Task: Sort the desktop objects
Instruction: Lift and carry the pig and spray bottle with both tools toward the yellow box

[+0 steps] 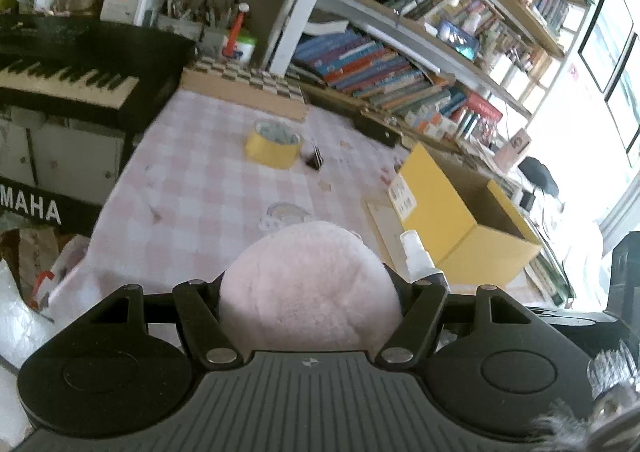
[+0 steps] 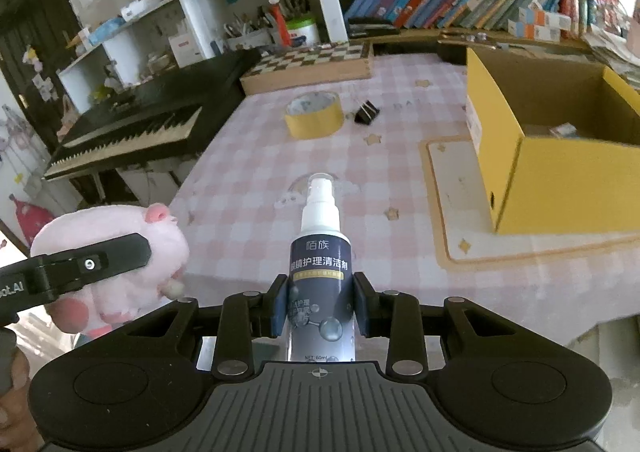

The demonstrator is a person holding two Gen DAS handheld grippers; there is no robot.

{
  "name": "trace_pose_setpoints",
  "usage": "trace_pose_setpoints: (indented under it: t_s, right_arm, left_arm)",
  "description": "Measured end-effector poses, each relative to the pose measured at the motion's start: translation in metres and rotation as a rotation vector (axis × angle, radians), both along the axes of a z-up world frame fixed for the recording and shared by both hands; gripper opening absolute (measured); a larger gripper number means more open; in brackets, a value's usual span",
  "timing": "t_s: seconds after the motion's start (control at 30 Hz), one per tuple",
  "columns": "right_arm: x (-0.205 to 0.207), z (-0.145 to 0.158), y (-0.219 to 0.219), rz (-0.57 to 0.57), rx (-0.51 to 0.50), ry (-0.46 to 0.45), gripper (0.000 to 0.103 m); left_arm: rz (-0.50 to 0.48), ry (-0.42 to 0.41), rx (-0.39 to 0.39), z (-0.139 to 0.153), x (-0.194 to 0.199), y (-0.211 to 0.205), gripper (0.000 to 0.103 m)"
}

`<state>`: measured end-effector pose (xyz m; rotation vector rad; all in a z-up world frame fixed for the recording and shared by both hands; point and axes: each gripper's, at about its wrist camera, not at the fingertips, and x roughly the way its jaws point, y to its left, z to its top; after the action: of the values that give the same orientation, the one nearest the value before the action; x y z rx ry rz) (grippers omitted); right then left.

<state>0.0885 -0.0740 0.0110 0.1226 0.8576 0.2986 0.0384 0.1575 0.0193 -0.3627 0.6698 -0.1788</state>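
Left tool (image 1: 310,292) clamps the fluffy pink plush pig (image 1: 310,292), right tool (image 2: 320,306) clamps the dark-labelled spray bottle (image 2: 320,264); yellow tape roll (image 2: 313,116) and black binder clip (image 2: 366,113) wait on the worktop (image 2: 248,188), outside the yellow cardboard box (image 2: 560,188).

Readable text only: spray bottle (image 2: 320,272) label at 6 o'clock in right wrist view: "陌族", under it "眼镜护理清洁剂", bottom edge "NET: 60ml". Keyboard stand panel (image 1: 32,208) at 9 o'clock in left wrist view: "MAHA", clipped at frame edge. Left claw (image 2: 100,264) arm, 8 o'clock in right view: "ot.AI", partly cut off. Yellow box (image 1: 404,198) sticker and book spines: illegible.
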Motion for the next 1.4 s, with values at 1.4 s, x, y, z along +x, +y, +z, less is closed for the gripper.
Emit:
trace_pose_setpoints:
  t_s: [1.4]
  right_arm:
    - [-0.060,-0.023,-0.141,-0.427,0.015,0.101,0.033]
  left_arm:
    - [-0.489,0.079,0.023,-0.020,0.039,-0.168,0.066]
